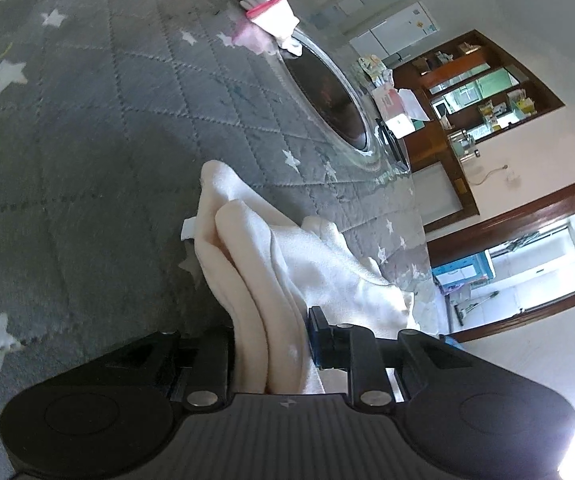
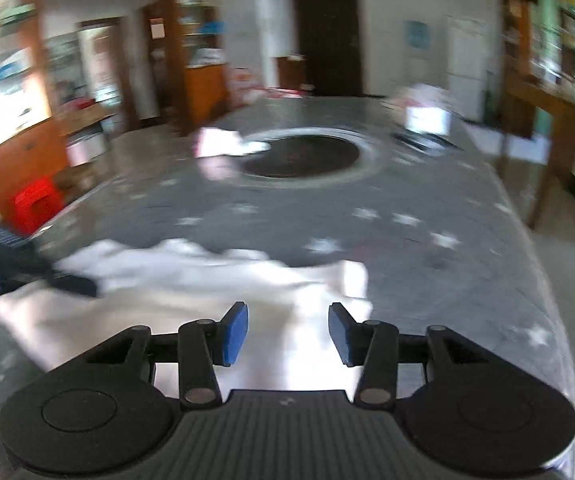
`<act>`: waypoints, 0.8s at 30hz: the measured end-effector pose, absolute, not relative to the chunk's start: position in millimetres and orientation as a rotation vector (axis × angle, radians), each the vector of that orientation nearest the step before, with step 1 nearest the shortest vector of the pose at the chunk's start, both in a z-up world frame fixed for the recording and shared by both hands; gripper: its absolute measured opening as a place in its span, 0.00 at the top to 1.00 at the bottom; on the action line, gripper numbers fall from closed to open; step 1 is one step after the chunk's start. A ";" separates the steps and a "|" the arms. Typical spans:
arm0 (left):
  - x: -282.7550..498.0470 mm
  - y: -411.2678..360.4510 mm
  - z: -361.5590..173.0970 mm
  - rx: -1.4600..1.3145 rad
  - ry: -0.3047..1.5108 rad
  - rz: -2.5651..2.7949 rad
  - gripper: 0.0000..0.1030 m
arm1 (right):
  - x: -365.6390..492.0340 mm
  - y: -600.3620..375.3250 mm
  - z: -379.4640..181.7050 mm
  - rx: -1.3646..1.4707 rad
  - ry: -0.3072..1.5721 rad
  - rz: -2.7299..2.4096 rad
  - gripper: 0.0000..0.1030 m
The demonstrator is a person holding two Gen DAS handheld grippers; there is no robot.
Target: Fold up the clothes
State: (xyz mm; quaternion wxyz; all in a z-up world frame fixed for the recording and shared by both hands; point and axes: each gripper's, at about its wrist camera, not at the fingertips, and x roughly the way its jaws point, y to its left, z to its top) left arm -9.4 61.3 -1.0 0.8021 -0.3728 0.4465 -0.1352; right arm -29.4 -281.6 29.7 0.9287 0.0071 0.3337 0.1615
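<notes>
A cream-white garment (image 1: 287, 264) lies bunched on the grey star-patterned quilt (image 1: 87, 160) that covers the table. My left gripper (image 1: 271, 340) is shut on a thick fold of it, and the cloth fills the gap between the fingers. The right wrist view is blurred. There the same garment (image 2: 167, 280) spreads across the near part of the quilt (image 2: 427, 200). My right gripper (image 2: 287, 334) is open above the cloth's right end, with nothing between its blue pads (image 2: 235, 334). A dark blurred shape (image 2: 39, 268) lies on the cloth at the far left.
A dark round inset (image 1: 327, 92) (image 2: 299, 156) sits in the middle of the table. Small pink-and-white clothes (image 1: 271, 20) (image 2: 223, 142) lie beside it. Wooden cabinets (image 2: 19, 152), a red stool (image 2: 35, 200) and a white fridge (image 1: 399, 28) stand around the table.
</notes>
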 end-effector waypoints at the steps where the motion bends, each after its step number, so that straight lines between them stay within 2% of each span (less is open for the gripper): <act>1: -10.0 60.3 0.0 -0.785 0.955 -0.290 0.78 | -24.0 -287.4 25.8 0.037 0.694 0.324 0.56; 8: -14.3 49.1 10.5 -0.628 0.925 -0.283 0.78 | -2.1 -307.6 4.0 0.149 0.723 0.313 0.57; 9: -15.0 46.7 12.3 -0.593 0.916 -0.279 0.78 | -2.9 -306.8 3.3 0.161 0.724 0.324 0.60; 10: -16.2 43.9 14.2 -0.556 0.907 -0.275 0.78 | -4.2 -305.7 3.0 0.172 0.726 0.338 0.72; 13: -19.6 33.2 20.9 -0.431 0.875 -0.256 0.78 | -9.7 -302.0 3.5 0.195 0.722 0.372 0.85; 24: -19.9 3.1 52.3 -0.226 0.782 -0.328 0.82 | -42.8 -305.0 42.2 0.195 0.592 0.350 0.90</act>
